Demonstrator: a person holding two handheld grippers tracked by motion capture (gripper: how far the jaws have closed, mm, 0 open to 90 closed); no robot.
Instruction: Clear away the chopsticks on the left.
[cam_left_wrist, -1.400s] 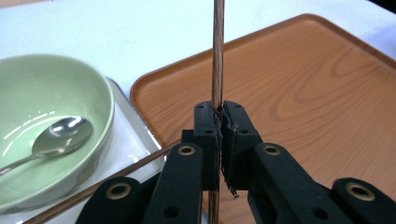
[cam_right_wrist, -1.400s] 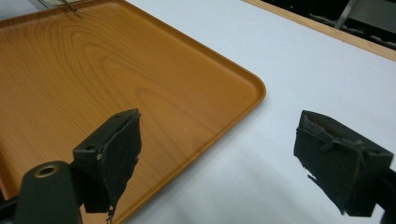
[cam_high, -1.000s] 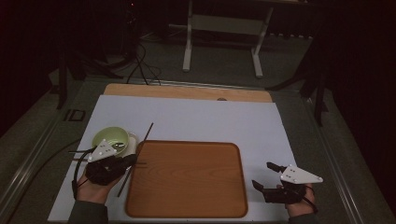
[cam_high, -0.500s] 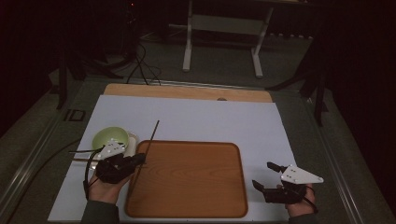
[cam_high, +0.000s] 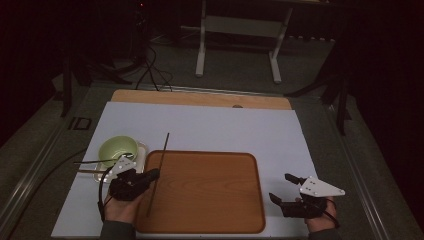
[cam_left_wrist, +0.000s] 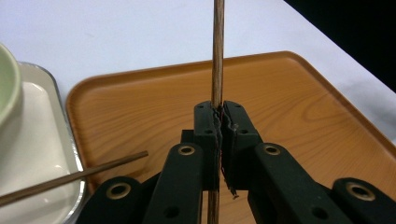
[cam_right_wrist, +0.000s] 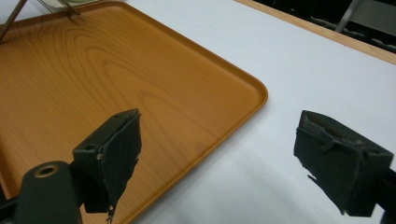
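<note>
My left gripper (cam_high: 151, 175) is shut on a thin dark wooden chopstick (cam_high: 162, 155) over the left edge of the wooden tray (cam_high: 210, 195). In the left gripper view the chopstick (cam_left_wrist: 217, 56) stands straight up between the closed jaws of my left gripper (cam_left_wrist: 219, 122), above the tray (cam_left_wrist: 289, 107). A second chopstick (cam_left_wrist: 70, 177) lies across a small metal dish (cam_left_wrist: 37, 140), its tip over the tray's rim. My right gripper (cam_high: 282, 187) hovers open and empty beside the tray's right edge. In the right gripper view my right gripper (cam_right_wrist: 229, 158) has its jaws wide apart over the tray's corner (cam_right_wrist: 252, 93).
A pale green bowl (cam_high: 117, 148) sits in the metal dish (cam_high: 142, 149) left of the tray. The tray rests on a white sheet (cam_high: 225, 130) over a wooden tabletop (cam_high: 200, 98). Cables and a stand's legs lie on the dark floor beyond.
My left gripper has moved right and down with the chopstick, from beside the bowl to the tray's left edge. The right gripper has stayed in place.
</note>
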